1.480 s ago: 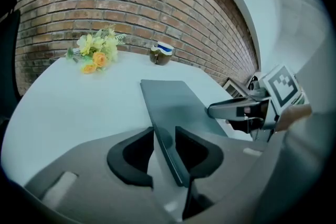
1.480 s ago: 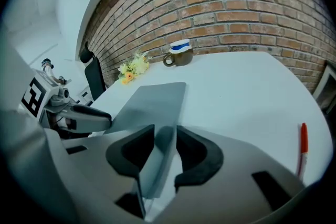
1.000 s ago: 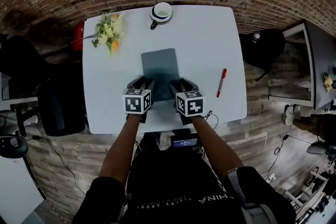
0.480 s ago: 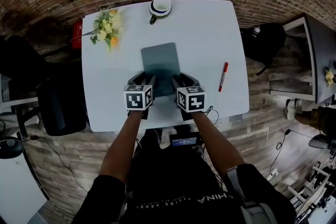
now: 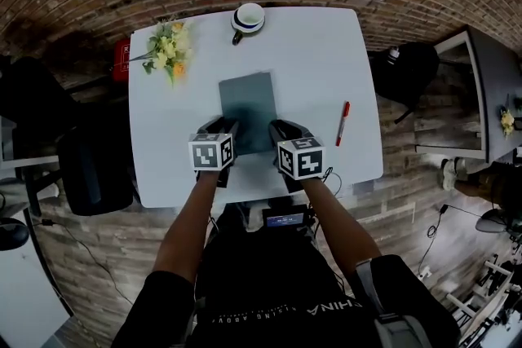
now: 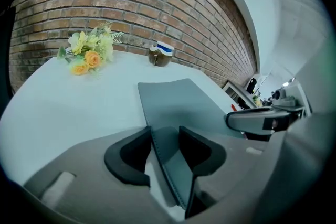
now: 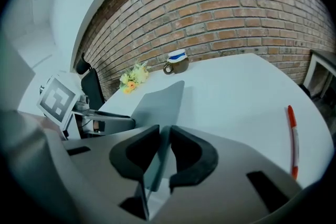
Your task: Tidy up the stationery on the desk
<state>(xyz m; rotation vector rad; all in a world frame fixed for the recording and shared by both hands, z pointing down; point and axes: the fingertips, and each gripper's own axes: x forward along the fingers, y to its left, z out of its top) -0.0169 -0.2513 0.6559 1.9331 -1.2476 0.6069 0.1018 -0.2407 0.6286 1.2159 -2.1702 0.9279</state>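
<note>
A flat grey-green folder (image 5: 249, 108) lies in the middle of the white desk (image 5: 310, 69). Both grippers clamp its near edge. My left gripper (image 5: 226, 132) is shut on the folder's near left corner, and the folder (image 6: 176, 107) runs away from between its jaws. My right gripper (image 5: 277, 131) is shut on the near right corner; the folder's (image 7: 160, 107) thin edge passes between its jaws. A red pen (image 5: 342, 125) lies to the right of the folder, the same pen (image 7: 292, 140) showing at the right of the right gripper view.
A bunch of yellow flowers (image 5: 167, 47) lies at the desk's far left. A cup on a saucer (image 5: 248, 19) stands at the far edge. A black chair (image 5: 94, 167) is left of the desk, another (image 5: 408, 73) to the right. A brick wall lies beyond.
Both grippers stay clamped on the folder. The view has shifted slightly; the folder and grippers sit about where they were.
</note>
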